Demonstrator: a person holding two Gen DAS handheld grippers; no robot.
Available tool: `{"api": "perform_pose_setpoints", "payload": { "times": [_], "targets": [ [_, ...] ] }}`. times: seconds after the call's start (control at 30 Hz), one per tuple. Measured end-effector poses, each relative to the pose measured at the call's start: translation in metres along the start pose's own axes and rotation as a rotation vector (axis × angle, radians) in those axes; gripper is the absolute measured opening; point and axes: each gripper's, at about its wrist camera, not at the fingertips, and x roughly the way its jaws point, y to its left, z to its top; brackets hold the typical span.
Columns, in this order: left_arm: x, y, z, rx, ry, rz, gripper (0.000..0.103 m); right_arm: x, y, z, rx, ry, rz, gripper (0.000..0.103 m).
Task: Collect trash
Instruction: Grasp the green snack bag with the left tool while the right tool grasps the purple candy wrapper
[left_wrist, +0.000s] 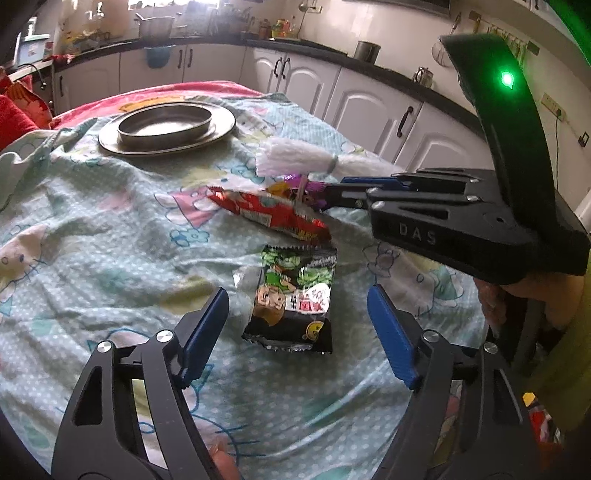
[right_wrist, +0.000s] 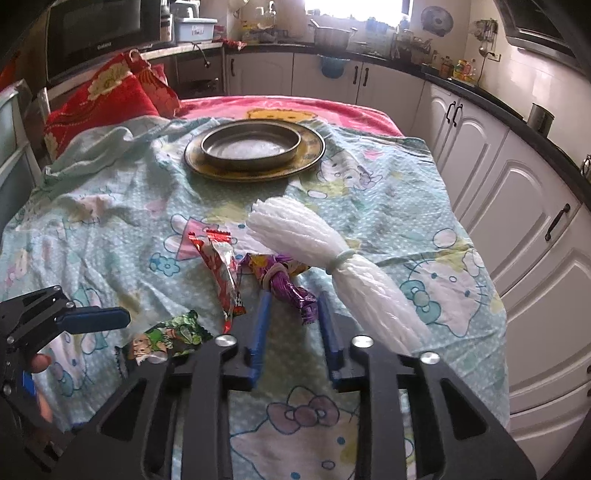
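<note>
- Left gripper (left_wrist: 297, 291) hangs spread wide, pointing down, with a pad either side of the green wrapper (left_wrist: 291, 314) and touching neither side. Nothing is held yet.
- The green wrapper lies flat on the patterned cloth (right_wrist: 110, 221) toward the near edge of the tabletop. Risk: the foil is slick and thin, so pads coming in too high could skate over it, or bunch the loose cloth and pinch that instead.
- Red wrapper (right_wrist: 218, 266) sits just beyond the green one, its near end close to it. Risk: a sloppy closure drags both together, or nudges the red one away.
- Right gripper (right_wrist: 293, 295) is clenched narrow on the purple wrapper (right_wrist: 284, 280), and I judge it pinched by its twisted tail. Risk: that is a thin hold on crinkly foil, so a quick lift may let it slide out.
- White foam bundle (right_wrist: 332, 251) lies just right of that gripper, toward the right edge. Risk: the gripper body brushes it and rolls it toward that edge.
- Round metal pan (right_wrist: 207, 147) stands on a wide metal plate (right_wrist: 314, 155) at the middle of the far edge. Both look empty, with no trash in them.
- No bin shows in either view, so where the wrappers go is unclear.
</note>
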Motion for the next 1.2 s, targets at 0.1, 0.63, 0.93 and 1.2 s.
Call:
{"api": "perform_pose_setpoints", "payload": {
  "times": [0.1,0.63,0.93,1.2],
  "targets": [
    [0.004,0.0,-0.002,0.0,0.014,0.003,0.063,0.0,-0.001,-0.002,0.009,0.002,-0.002,0.015],
    [0.001,0.002,-0.007,0.004,0.044,-0.023,0.03,-0.063,-0.018,-0.046,0.16,-0.024,0.074,0.014],
    [-0.025,-0.002,-0.006,0.009,0.016,-0.059,0.03,-0.1,-0.022,-0.085,0.231,-0.005,0.094,0.014],
    [-0.044,-0.022,-0.001,0.042,-0.021,-0.091,0.03,-0.132,-0.028,-0.103,0.278,-0.057,0.075,0.013]
  ]
}}
